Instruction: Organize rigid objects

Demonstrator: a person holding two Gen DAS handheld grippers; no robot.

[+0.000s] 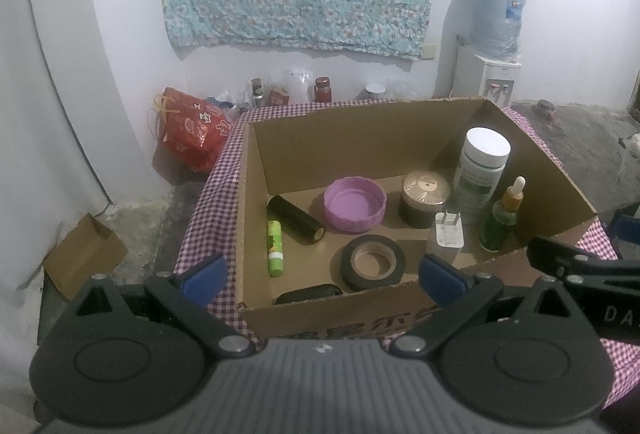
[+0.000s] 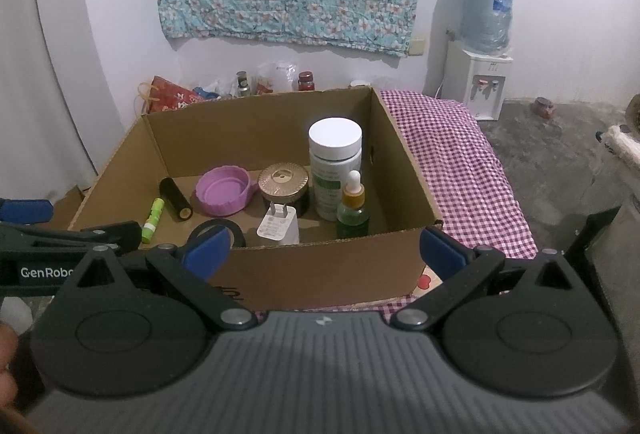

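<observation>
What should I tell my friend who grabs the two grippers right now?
Left gripper: jaws open, empty, in front of the cardboard box.
Right gripper: jaws open, empty, also at the box's near side.
In the box: white-capped bottle, dropper bottle, charger plug, gold-lidded jar, purple lid, tape roll, black cylinder, green tube.
Nothing loose shows on the checkered cloth; packing looks done.

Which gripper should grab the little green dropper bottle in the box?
Probably the right gripper. It is open and empty, and the dropper bottle stands upright almost straight ahead of it, near the box's right wall. For the left gripper, also open, the bottle sits off to its far right.
</observation>
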